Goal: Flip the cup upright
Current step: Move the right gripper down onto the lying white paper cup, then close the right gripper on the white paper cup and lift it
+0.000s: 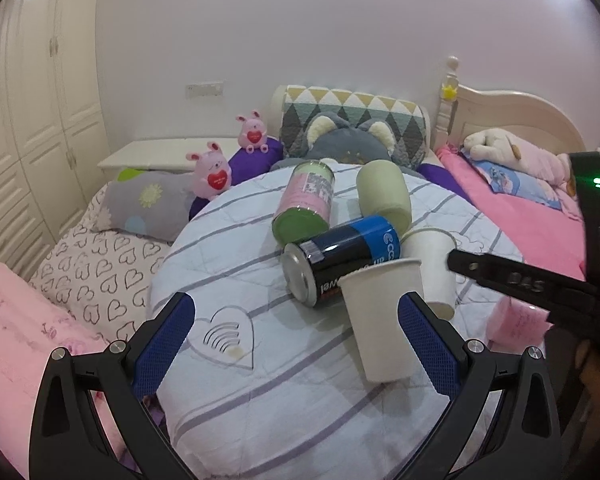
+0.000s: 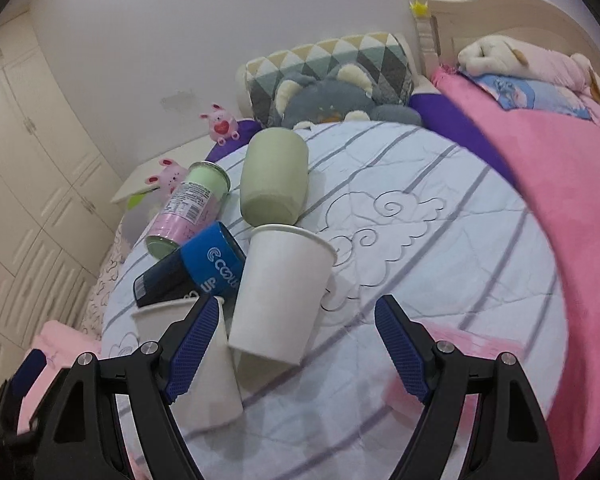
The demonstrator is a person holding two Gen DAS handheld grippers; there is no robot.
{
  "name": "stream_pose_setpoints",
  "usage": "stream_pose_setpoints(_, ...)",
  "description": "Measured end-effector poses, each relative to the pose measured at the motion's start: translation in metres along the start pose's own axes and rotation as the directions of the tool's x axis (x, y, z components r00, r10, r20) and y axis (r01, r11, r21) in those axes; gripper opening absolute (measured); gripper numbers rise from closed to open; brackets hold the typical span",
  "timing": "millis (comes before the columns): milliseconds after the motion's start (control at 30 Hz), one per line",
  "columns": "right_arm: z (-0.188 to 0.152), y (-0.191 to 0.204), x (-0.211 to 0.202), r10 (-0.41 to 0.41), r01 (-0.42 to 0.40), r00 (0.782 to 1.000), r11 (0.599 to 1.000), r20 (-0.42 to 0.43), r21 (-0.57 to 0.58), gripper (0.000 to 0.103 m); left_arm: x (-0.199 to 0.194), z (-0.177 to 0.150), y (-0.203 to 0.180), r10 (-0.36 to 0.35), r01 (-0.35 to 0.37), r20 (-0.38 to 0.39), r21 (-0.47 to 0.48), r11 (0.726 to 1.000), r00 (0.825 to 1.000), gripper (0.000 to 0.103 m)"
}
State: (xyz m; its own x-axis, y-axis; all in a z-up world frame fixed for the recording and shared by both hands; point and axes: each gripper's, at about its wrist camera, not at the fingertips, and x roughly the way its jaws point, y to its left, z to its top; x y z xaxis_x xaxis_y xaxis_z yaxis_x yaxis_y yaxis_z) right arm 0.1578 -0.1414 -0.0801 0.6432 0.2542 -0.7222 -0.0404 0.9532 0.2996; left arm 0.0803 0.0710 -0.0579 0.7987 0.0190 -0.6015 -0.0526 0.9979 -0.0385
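Note:
Two white paper cups stand on the striped white quilt (image 1: 260, 400). The near cup (image 1: 382, 320) stands rim up by the right blue pad of my open left gripper (image 1: 296, 340). The second cup (image 1: 434, 268) stands behind it; in the right wrist view it (image 2: 278, 292) is rim up, tilted, just ahead of my open right gripper (image 2: 296, 340). The near cup (image 2: 204, 376) sits behind that gripper's left pad. The right gripper also shows in the left wrist view (image 1: 500, 280). A pale green cup (image 1: 384, 196) (image 2: 272, 176) lies on its side farther back.
A blue and black can (image 1: 340, 260) (image 2: 196, 268) and a pink and green can (image 1: 306, 204) (image 2: 188, 208) lie on their sides by the cups. Pillows and plush toys (image 1: 212, 172) line the far end. A pink blanket (image 2: 560, 208) lies to the right.

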Motion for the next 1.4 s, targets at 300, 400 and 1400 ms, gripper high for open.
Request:
stream_pose_setpoints(300,0.011,0.004,0.037,-0.001,0.002,0.997,1.0,-0.075,0.015,0.082,0.028,0.008,-0.008,-0.017,0.017,-0.024,0.014,1.0,1.0,0.103)
stream_pose_setpoints(400,0.017,0.001,0.045,0.011,-0.009,0.994,1.0,-0.112,0.017,0.082,0.034,0.01,-0.009,-0.019,0.019,-0.032,0.015,1.0,0.999,0.103)
stream_pose_setpoints(1400,0.08,-0.05,0.03,0.01,-0.023,0.988,0.996,-0.156,-0.082,0.072,0.034,0.043,-0.105,-0.111,0.115,-0.039,0.143,0.983,0.993,0.103)
